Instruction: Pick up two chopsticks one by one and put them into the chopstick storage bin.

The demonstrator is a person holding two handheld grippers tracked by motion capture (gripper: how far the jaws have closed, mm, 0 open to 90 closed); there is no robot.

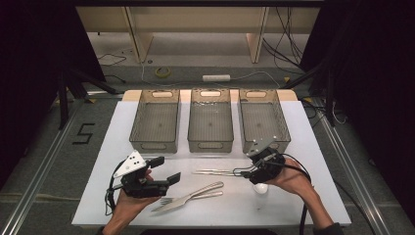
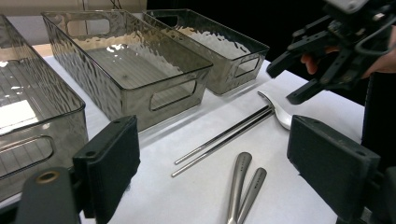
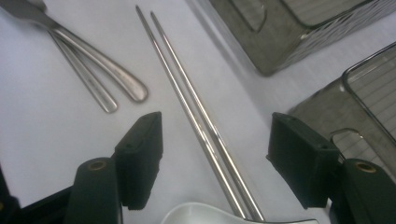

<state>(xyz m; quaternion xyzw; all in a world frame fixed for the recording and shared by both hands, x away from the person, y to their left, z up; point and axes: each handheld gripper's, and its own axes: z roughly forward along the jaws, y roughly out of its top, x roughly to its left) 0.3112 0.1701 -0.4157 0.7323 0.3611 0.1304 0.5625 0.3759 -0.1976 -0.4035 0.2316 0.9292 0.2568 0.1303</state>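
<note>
Lying left-right, chopsticks [image 1: 214,172] between open right gripper [image 1: 238,171] jaws.

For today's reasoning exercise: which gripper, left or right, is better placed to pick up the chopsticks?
Right. The right gripper hovers open with the chopsticks lying between its jaws; the left gripper sits farther off, nearer the fork.

Three see-through bins [image 1: 154,122] [image 1: 210,121] [image 1: 264,121] are lined up at the back of the white table [image 1: 122,127]. A fork [image 1: 188,197] and knife [image 1: 183,198] are laid together near the front.

spoon [image 3: 210,214] cut off, fork [image 3: 28,14] tines cropped
</note>
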